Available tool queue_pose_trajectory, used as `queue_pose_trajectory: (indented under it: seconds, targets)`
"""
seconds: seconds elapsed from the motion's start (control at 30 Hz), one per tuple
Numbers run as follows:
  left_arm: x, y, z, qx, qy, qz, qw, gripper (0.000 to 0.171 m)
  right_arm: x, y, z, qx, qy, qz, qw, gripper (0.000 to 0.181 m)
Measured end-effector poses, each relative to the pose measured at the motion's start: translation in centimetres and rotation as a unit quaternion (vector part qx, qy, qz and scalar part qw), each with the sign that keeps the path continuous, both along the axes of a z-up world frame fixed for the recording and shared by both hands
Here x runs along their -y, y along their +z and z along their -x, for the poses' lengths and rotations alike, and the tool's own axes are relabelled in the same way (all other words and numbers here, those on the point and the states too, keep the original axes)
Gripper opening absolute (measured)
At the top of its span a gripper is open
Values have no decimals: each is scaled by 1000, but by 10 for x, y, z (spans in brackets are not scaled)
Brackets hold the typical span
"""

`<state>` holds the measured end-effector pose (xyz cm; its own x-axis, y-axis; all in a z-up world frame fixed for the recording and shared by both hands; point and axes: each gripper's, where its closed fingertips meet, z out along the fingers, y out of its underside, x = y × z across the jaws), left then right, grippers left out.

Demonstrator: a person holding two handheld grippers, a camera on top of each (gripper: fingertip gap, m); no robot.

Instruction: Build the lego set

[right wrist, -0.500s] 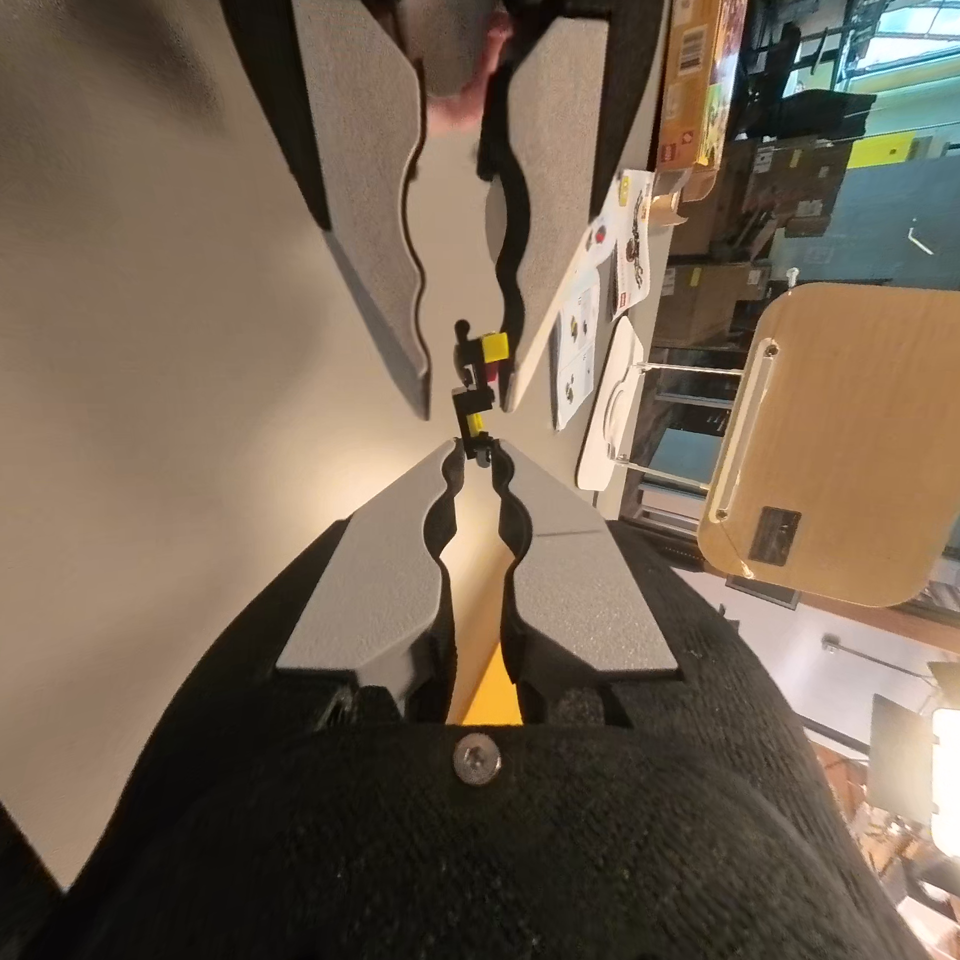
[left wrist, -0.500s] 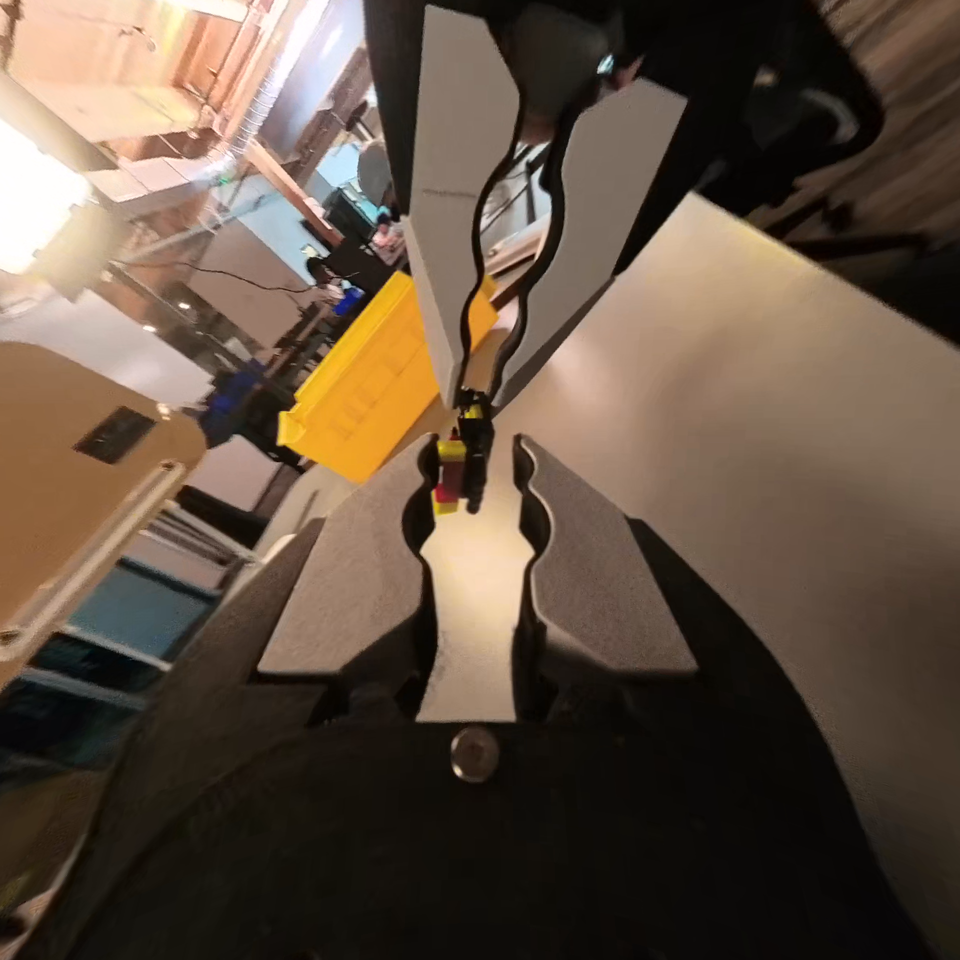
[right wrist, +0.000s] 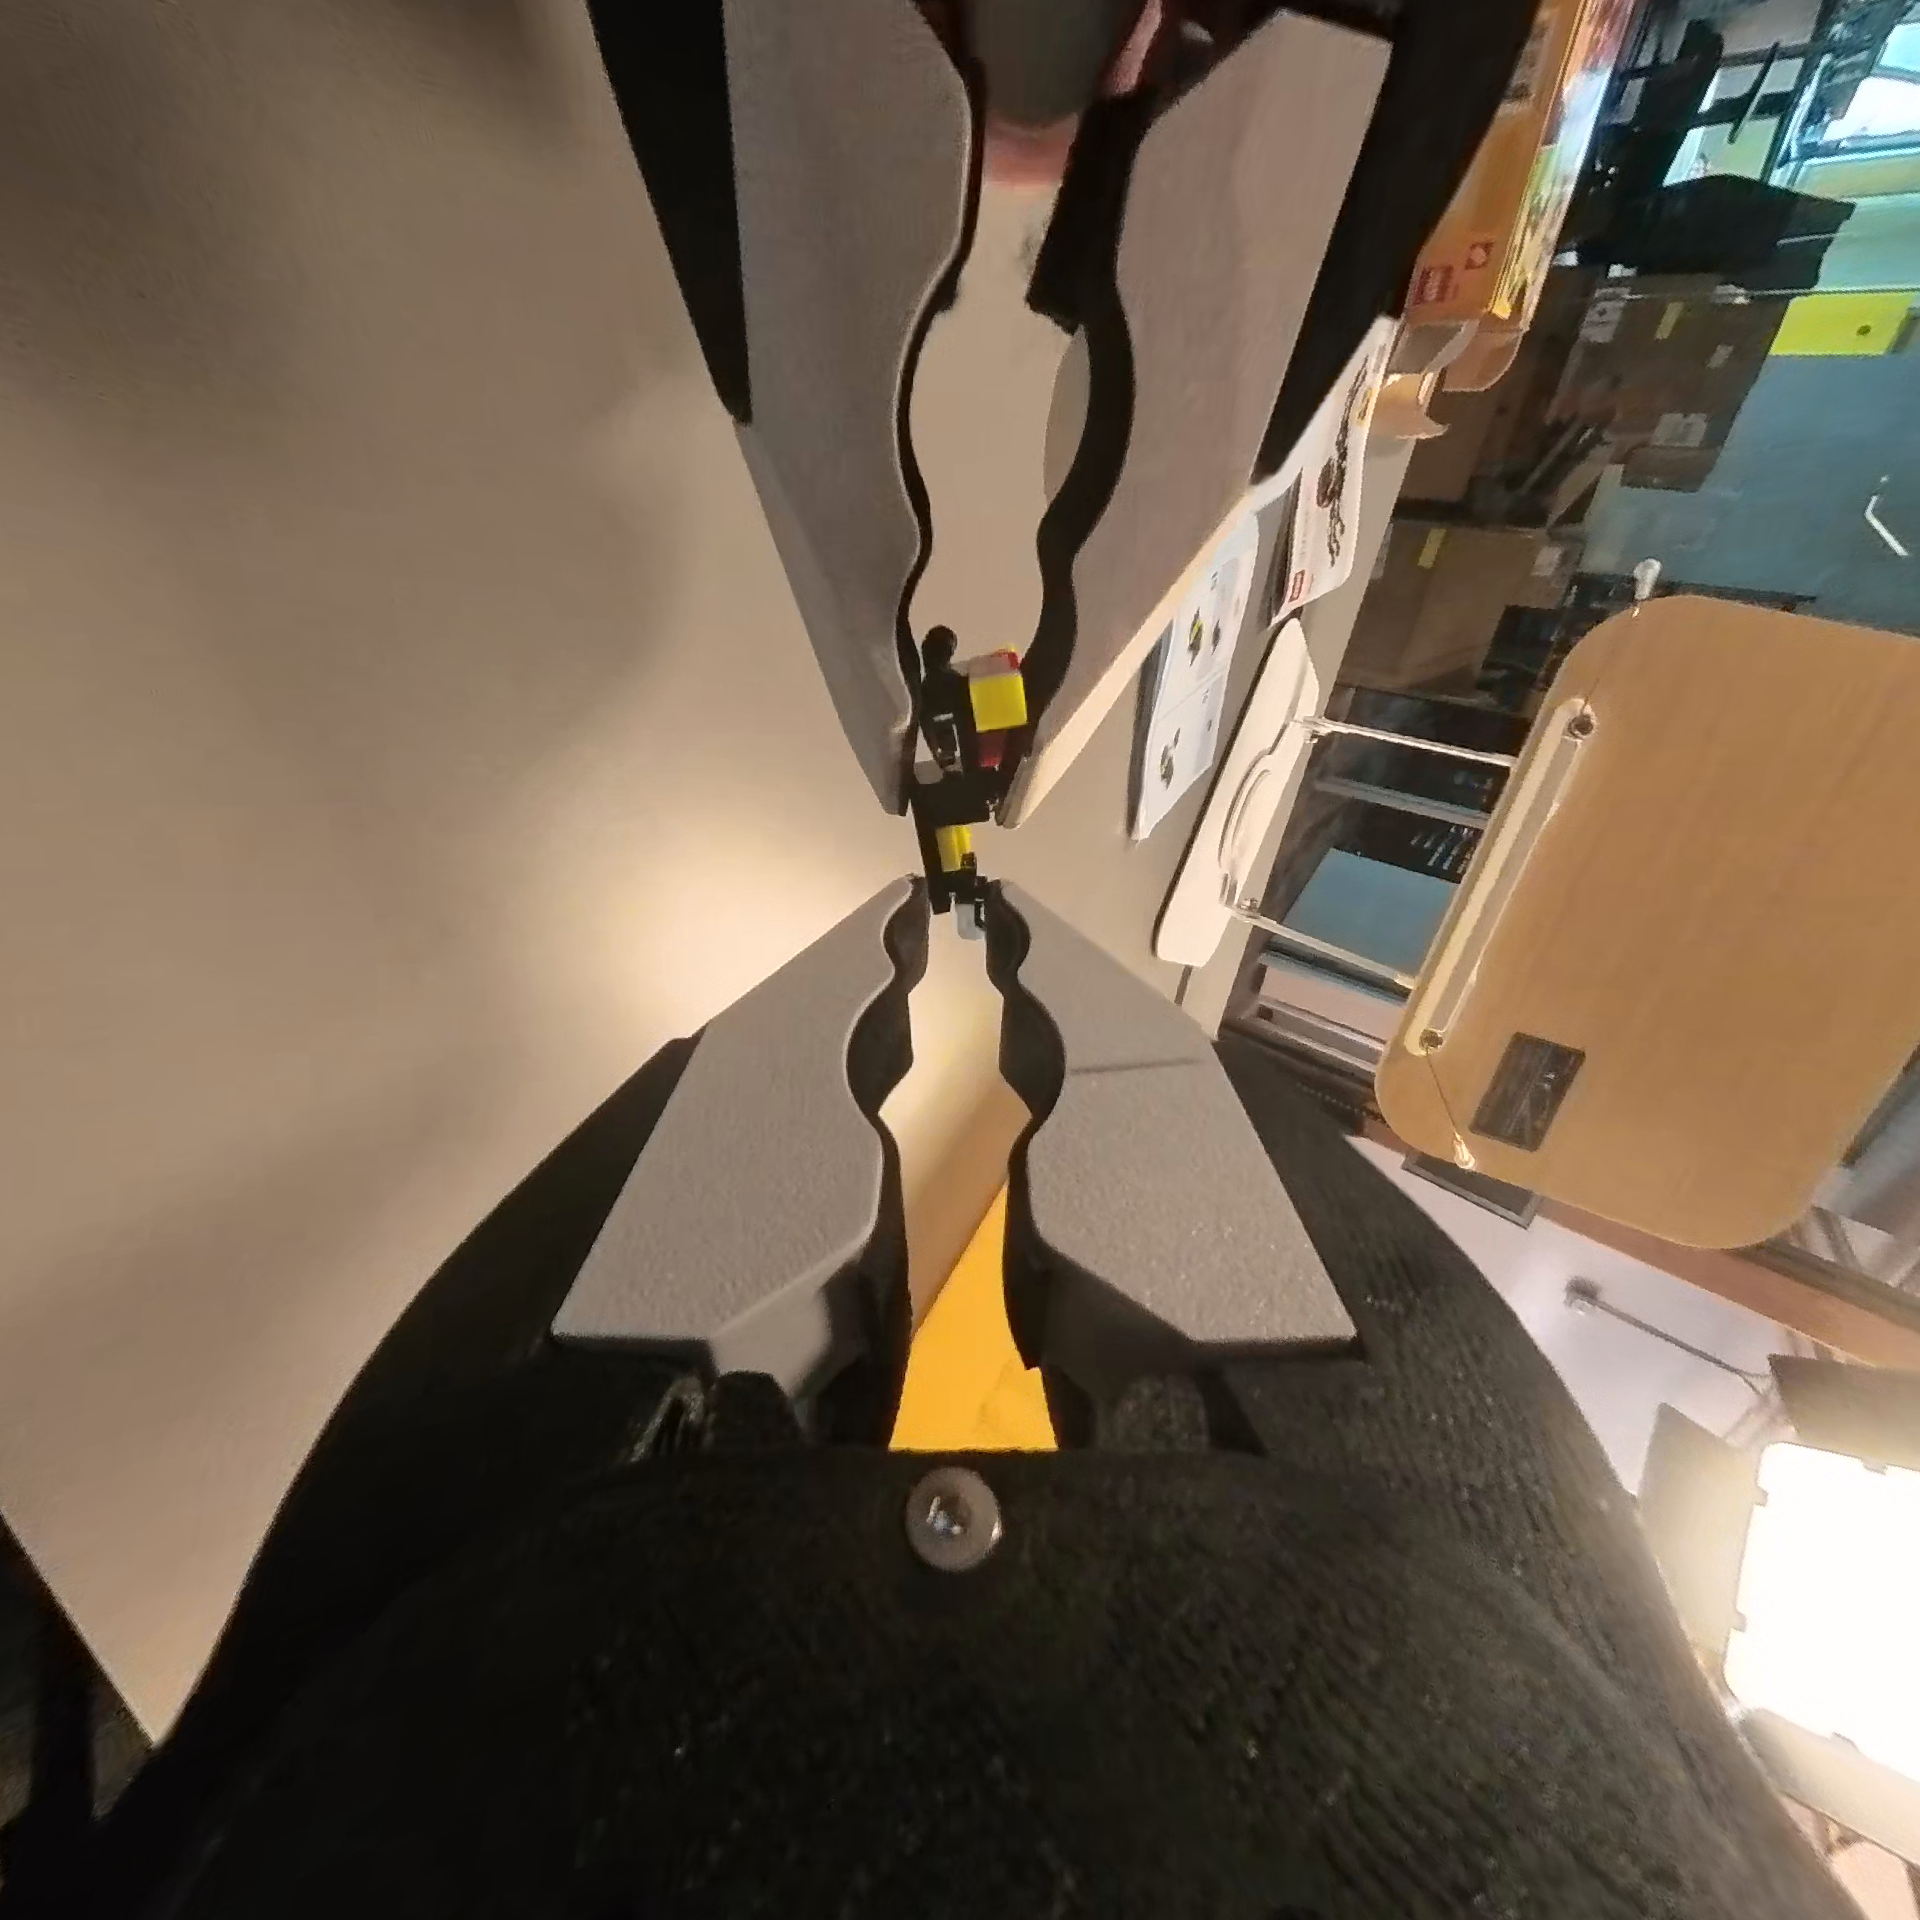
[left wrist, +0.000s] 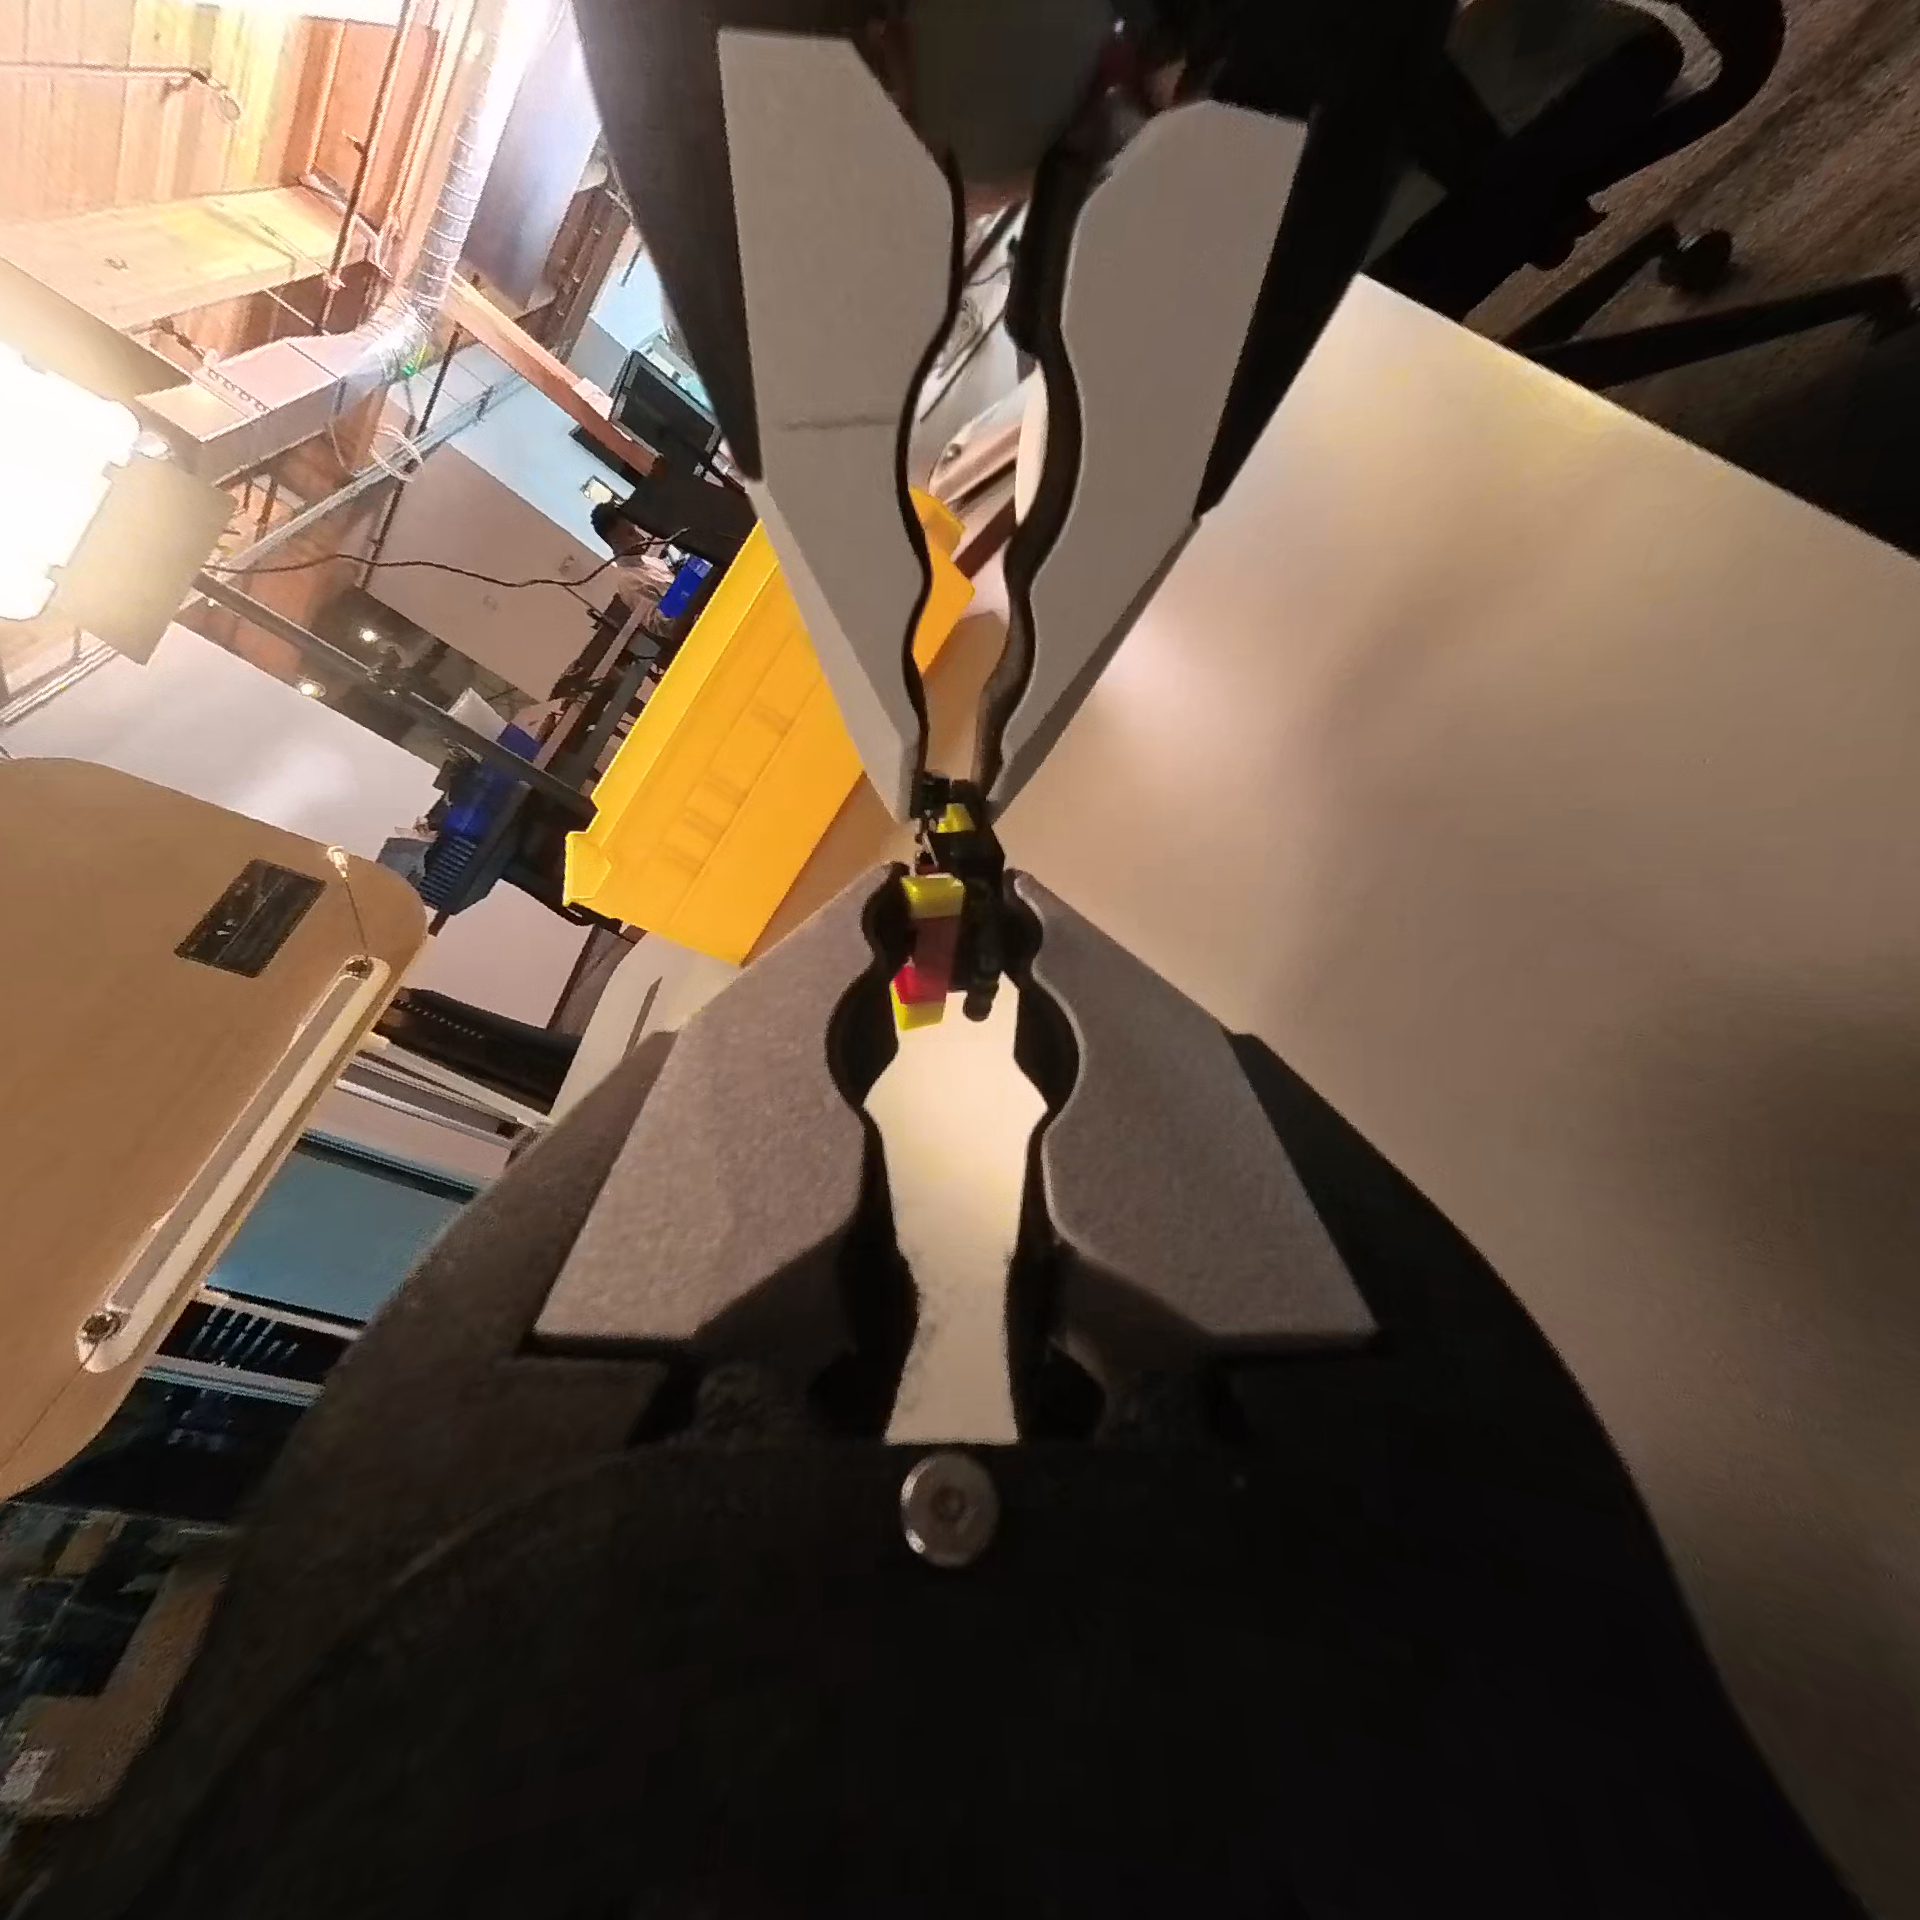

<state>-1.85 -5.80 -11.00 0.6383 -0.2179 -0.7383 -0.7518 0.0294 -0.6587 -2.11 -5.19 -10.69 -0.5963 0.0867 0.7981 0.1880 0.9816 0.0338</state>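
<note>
Small build held in the air between two grippers

At frame centre, the left gripper (left wrist: pixel 945 904) and right gripper (right wrist: pixel 954 894) each pinched, jaws nearly closed, the black, yellow and red lego assembly (left wrist: pixel 948 925); it seemed only partly built, booklet (right wrist: pixel 1257 603) at upper right.

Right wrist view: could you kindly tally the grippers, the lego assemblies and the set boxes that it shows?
Grippers: 2, the right gripper and the left gripper
Lego assembly: 1, gripped by both
Lego box: 1
Total: 4
</note>
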Motion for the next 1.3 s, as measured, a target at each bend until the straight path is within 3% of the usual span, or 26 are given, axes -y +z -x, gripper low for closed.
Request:
queue_pose_trajectory:
  seconds: [0.23, 0.63, 0.77, 0.9, 1.1, 1.3]
  targets:
    - [0, -3, -6, 12, -10, 13, 1000, 15, -4, -8, 0, 5, 4, -41, 999, 8]
    - [-3, -7, 1, 48, 5, 36, 998, 15, -6, -8, 2, -1, -18, -18, 1000, 6]
    - [-3, -10, 3, 53, 6, 49, 997, 15, -8, -10, 1, 7, -27, 25, 999, 4]
    - [-6, -23, 15, 25, 35, 71, 997, 16, -30, -22, -6, 27, -68, 76, 994, 3]
    - [-7, -28, 10, 17, 30, 81, 996, 16, -38, -53, -14, 75, -100, 211, 969, 3]
    - [-7, -30, 10, 18, 29, 85, 996, 16, -41, -71, -16, 94, -145, 320, 932, 19]
